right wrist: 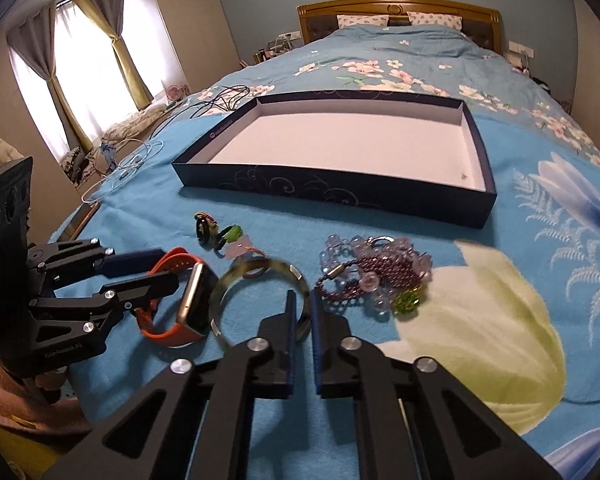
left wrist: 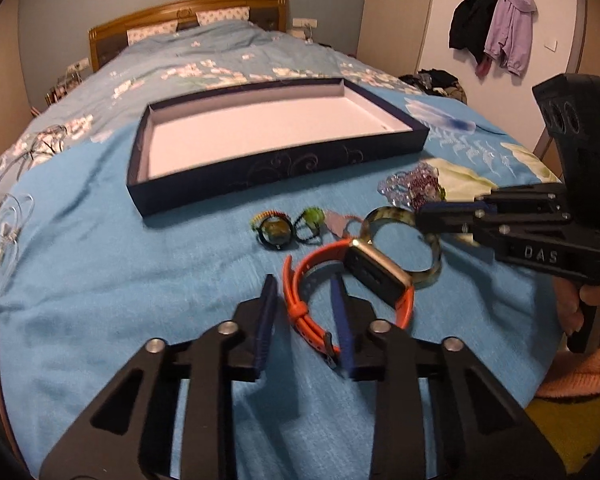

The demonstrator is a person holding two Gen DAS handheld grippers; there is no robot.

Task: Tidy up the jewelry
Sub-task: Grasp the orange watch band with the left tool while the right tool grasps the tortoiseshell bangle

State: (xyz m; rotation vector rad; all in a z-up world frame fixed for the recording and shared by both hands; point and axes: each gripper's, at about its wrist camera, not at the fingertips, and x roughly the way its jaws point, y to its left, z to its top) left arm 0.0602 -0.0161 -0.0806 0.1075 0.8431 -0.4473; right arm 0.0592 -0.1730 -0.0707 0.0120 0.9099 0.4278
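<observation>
Your left tongs (left wrist: 305,300) straddle the orange watch (left wrist: 376,276) strap on the bed (left wrist: 100,280), blades narrowed around it; whether they press it you cannot tell. Your right tongs (right wrist: 302,308) are clamped on the mottled bangle (right wrist: 260,272) rim.

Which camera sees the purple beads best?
The right wrist view. There the purple beads lie whole and unblocked on the blue blanket, beside the bangle. In the left wrist view they are small, blurry and partly hidden behind the right tongs.
</observation>
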